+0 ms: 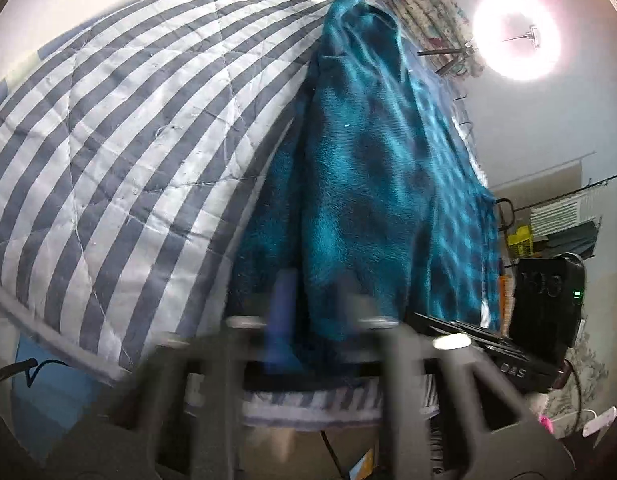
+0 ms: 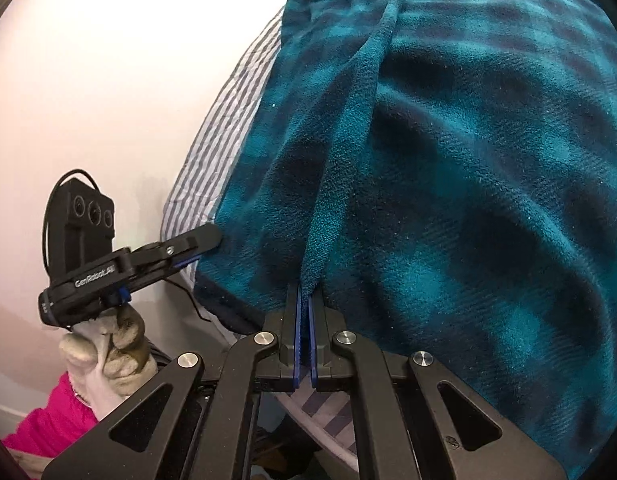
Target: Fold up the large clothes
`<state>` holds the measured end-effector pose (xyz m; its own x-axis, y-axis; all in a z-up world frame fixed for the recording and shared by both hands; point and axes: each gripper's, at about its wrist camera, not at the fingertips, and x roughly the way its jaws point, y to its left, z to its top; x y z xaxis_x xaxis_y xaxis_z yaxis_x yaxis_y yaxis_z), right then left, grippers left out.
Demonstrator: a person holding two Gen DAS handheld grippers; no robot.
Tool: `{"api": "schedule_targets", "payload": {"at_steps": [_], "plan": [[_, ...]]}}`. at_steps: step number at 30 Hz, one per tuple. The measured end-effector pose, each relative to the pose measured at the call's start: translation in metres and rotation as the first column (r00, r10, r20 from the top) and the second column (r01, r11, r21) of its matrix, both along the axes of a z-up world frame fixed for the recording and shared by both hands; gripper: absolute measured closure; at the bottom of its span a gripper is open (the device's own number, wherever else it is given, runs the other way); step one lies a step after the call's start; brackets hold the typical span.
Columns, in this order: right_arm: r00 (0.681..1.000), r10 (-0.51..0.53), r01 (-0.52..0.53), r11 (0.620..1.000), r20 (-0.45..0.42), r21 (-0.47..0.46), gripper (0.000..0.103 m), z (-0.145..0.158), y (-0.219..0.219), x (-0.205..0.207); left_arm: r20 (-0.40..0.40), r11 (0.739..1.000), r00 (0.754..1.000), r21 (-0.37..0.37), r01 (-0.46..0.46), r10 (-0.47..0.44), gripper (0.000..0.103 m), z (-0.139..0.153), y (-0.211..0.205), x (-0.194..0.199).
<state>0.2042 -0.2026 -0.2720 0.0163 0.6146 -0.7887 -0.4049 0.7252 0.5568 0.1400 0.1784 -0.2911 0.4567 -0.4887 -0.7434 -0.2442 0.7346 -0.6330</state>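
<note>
The teal plaid fleece garment (image 2: 448,184) lies on the bed, over a grey-and-white striped quilt (image 1: 120,128), reaching from near the bed's front edge away toward the far side. In the left wrist view it fills the frame from 6 o'clock up to 12 o'clock, with the quilt spread from 8 to 11 o'clock.

The right gripper (image 2: 304,304) has its fingers pressed together on a raised ridge of the fleece at the near hem; the fabric pinches up between the blue pads and a crease runs from there toward 12 o'clock. The left gripper (image 2: 200,246), seen at 9 o'clock in the right wrist view and held by a gloved hand (image 2: 112,344), has its fingers narrowed to nothing at the garment's left edge; whether cloth is actually caught between them cannot be told, since its own view is blurred.

As a judgement, the folding is at an early stage: the garment looks doubled lengthwise already, with one long edge lapped over. Both near corners seem taken up, so what is left is carrying the hem toward the far end, then smoothing and any further fold.
</note>
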Motion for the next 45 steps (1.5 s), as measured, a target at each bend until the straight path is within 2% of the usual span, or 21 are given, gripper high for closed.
{"api": "schedule_targets", "payload": {"at_steps": [3, 8, 11, 14, 16, 19, 20, 21, 23, 27, 30, 31, 32, 33, 35, 36, 38, 40, 42, 44, 45], "plan": [[1.000, -0.001, 0.001, 1.000, -0.007, -0.009, 0.101, 0.000, 0.008, 0.001, 0.018, 1.000, 1.000, 0.017, -0.017, 0.017, 0.103, 0.008, 0.002, -0.004], [0.999, 0.036, -0.037, 0.998, 0.027, 0.045, 0.101, 0.025, 0.016, -0.010, 0.087, 0.996, 0.996, 0.079, -0.044, 0.037, 0.103, 0.041, 0.012, -0.036], [0.997, 0.065, -0.065, 0.998, 0.041, -0.003, 0.101, 0.018, 0.027, -0.015, 0.055, 0.990, 0.998, 0.136, -0.035, 0.028, 0.103, 0.025, 0.012, -0.038], [0.997, 0.074, -0.071, 0.993, 0.021, -0.099, 0.101, -0.007, 0.040, -0.012, -0.005, 0.994, 0.999, 0.102, -0.033, 0.034, 0.103, 0.002, 0.012, -0.033], [0.997, 0.081, -0.078, 0.991, 0.022, -0.107, 0.101, -0.008, 0.041, -0.013, 0.020, 0.994, 0.999, 0.100, -0.037, 0.035, 0.103, 0.008, 0.011, -0.036], [0.990, 0.126, -0.118, 0.987, 0.059, -0.112, 0.099, 0.014, 0.042, -0.016, 0.073, 0.992, 0.996, 0.109, -0.056, 0.048, 0.101, 0.023, 0.018, -0.045], [0.987, 0.134, -0.124, 0.985, 0.088, -0.118, 0.099, 0.024, 0.042, -0.020, 0.085, 0.992, 0.995, 0.109, -0.065, 0.056, 0.090, 0.026, 0.022, -0.047], [0.980, 0.147, -0.132, 0.984, 0.133, -0.118, 0.099, 0.037, 0.040, -0.022, 0.091, 0.991, 0.994, 0.110, -0.076, 0.066, 0.066, 0.027, 0.025, -0.049], [0.967, 0.158, -0.138, 0.984, 0.201, -0.112, 0.099, 0.055, 0.037, -0.023, 0.090, 0.991, 0.992, 0.087, -0.102, 0.094, 0.045, 0.023, 0.032, -0.051], [0.946, 0.137, -0.118, 0.990, 0.294, -0.081, 0.099, 0.071, 0.046, -0.007, 0.016, 0.994, 0.995, 0.036, -0.103, 0.103, 0.046, 0.002, 0.030, -0.045], [0.931, 0.129, -0.106, 0.991, 0.341, -0.085, 0.099, 0.062, 0.056, 0.010, 0.018, 0.994, 0.994, 0.026, -0.105, 0.104, 0.046, -0.002, 0.029, -0.042], [0.928, 0.121, -0.096, 0.992, 0.352, -0.086, 0.099, 0.055, 0.060, 0.019, 0.020, 0.995, 0.995, 0.024, -0.099, 0.099, 0.049, -0.002, 0.029, -0.041], [0.930, 0.110, -0.088, 0.993, 0.351, -0.076, 0.099, 0.048, 0.064, 0.027, 0.013, 0.995, 0.996, 0.025, -0.092, 0.092, 0.062, -0.003, 0.028, -0.040], [0.934, 0.099, -0.082, 0.995, 0.342, -0.066, 0.099, 0.042, 0.068, 0.036, 0.003, 0.997, 0.997, 0.022, -0.079, 0.079, 0.080, -0.006, 0.027, -0.038], [0.938, 0.094, -0.067, 0.993, 0.332, -0.093, 0.099, 0.030, 0.072, 0.047, -0.006, 0.998, 0.998, 0.008, -0.058, 0.058, 0.094, -0.011, 0.022, -0.033], [0.941, 0.091, -0.052, 0.991, 0.327, -0.125, 0.099, 0.021, 0.074, 0.052, 0.003, 0.999, 0.999, 0.010, -0.054, 0.054, 0.097, -0.010, 0.021, -0.031], [0.957, 0.074, -0.030, 0.987, 0.281, -0.158, 0.099, 0.004, 0.069, 0.064, 0.026, 0.999, 0.998, 0.015, -0.051, 0.050, 0.098, -0.003, 0.017, -0.029], [0.972, 0.045, -0.016, 0.991, 0.229, -0.130, 0.099, -0.006, 0.063, 0.072, 0.054, 0.999, 0.997, -0.005, -0.051, 0.051, 0.099, 0.007, 0.014, -0.031], [0.982, 0.042, -0.017, 0.991, 0.185, -0.136, 0.099, 0.000, 0.063, 0.077, 0.092, 0.999, 0.995, 0.007, -0.043, 0.042, 0.099, 0.018, 0.009, -0.032], [0.983, 0.059, -0.032, 0.988, 0.176, -0.154, 0.098, 0.013, 0.068, 0.081, 0.136, 0.999, 0.990, 0.016, -0.028, 0.026, 0.099, 0.031, 0.004, -0.033], [0.978, 0.071, -0.040, 0.986, 0.194, -0.161, 0.093, 0.024, 0.072, 0.084, 0.154, 0.999, 0.988, 0.025, -0.023, 0.019, 0.099, 0.036, 0.001, -0.034]]}}
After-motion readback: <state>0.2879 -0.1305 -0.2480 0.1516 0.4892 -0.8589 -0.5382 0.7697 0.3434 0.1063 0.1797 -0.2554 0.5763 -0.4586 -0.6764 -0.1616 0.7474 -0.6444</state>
